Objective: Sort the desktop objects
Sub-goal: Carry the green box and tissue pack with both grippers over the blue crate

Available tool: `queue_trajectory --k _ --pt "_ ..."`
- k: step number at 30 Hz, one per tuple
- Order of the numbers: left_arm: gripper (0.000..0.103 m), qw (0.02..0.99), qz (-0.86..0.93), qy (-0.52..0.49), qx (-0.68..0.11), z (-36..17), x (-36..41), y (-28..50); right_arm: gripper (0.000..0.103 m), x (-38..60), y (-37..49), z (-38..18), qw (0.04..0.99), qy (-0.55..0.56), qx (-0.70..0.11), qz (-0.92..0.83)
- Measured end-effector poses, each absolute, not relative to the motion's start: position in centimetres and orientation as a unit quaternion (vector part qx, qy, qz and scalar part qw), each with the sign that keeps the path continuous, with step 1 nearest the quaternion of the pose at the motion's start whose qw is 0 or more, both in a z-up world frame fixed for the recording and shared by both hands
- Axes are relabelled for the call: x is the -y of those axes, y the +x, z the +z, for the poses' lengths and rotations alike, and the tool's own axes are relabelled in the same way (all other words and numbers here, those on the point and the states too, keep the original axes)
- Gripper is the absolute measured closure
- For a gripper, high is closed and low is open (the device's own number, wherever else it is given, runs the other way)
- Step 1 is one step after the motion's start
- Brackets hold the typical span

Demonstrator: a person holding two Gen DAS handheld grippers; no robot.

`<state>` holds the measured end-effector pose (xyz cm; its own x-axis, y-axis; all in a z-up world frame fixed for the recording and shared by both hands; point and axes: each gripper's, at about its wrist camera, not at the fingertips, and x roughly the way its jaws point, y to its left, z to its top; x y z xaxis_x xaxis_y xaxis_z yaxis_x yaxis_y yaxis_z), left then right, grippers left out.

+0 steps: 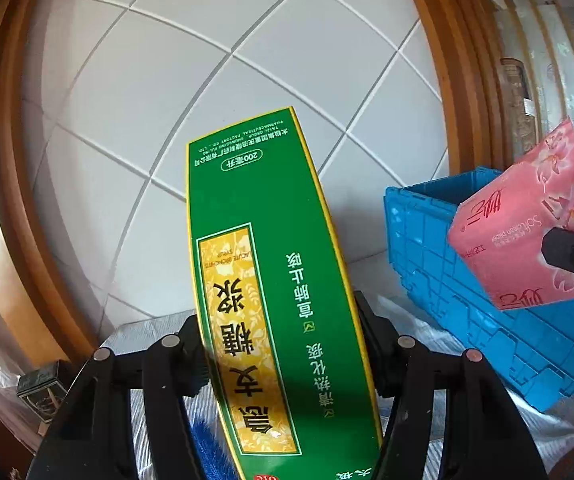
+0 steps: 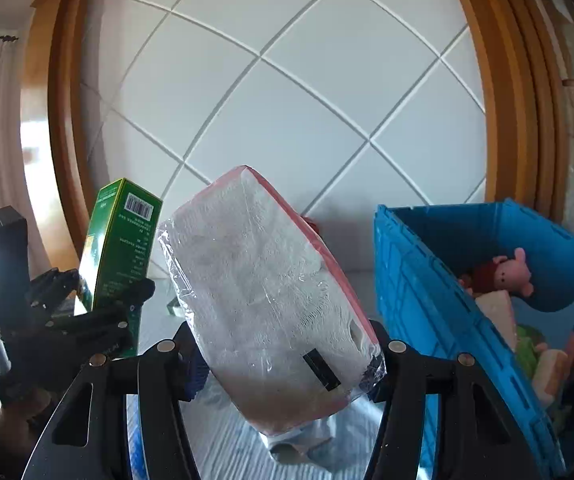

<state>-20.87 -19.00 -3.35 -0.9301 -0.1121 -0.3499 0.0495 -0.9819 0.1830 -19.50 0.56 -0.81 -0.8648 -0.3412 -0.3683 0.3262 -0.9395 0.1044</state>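
My left gripper (image 1: 283,344) is shut on a tall green and yellow medicine box (image 1: 263,264) and holds it up above the table. The box also shows at the left of the right wrist view (image 2: 121,240), held by the left gripper (image 2: 99,308). My right gripper (image 2: 283,356) is shut on a pack of tissues (image 2: 263,280) with a pink wrapper, lifted off the table. The pack shows pink at the right of the left wrist view (image 1: 535,224), by the blue crate (image 1: 467,280).
The blue plastic crate (image 2: 415,280) stands at the right and holds a pink plush toy (image 2: 513,270) and several other items. A white tiled wall (image 2: 287,92) with a wooden frame is behind. A pale striped cloth (image 2: 231,448) covers the table.
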Motion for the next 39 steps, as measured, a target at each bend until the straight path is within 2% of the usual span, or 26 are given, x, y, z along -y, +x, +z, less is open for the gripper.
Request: queue_trajectory --k 17,25,39 --pt "0.045 -0.070 -0.978 0.159 0.117 -2.1 13.6 -17.2 0.046 -3.4 -11.1 2.1 0.070 0.166 0.045 -0.983" --pt "0.044 -0.076 -0.976 0.153 0.134 -1.2 9.8 -17.8 0.045 -7.1 -11.4 3.0 0.063 0.145 0.054 -0.986" --pt "0.044 -0.086 -0.977 0.139 0.140 -0.4 -1.5 -21.9 0.045 -18.6 -12.6 5.0 0.061 0.126 0.060 -0.988"
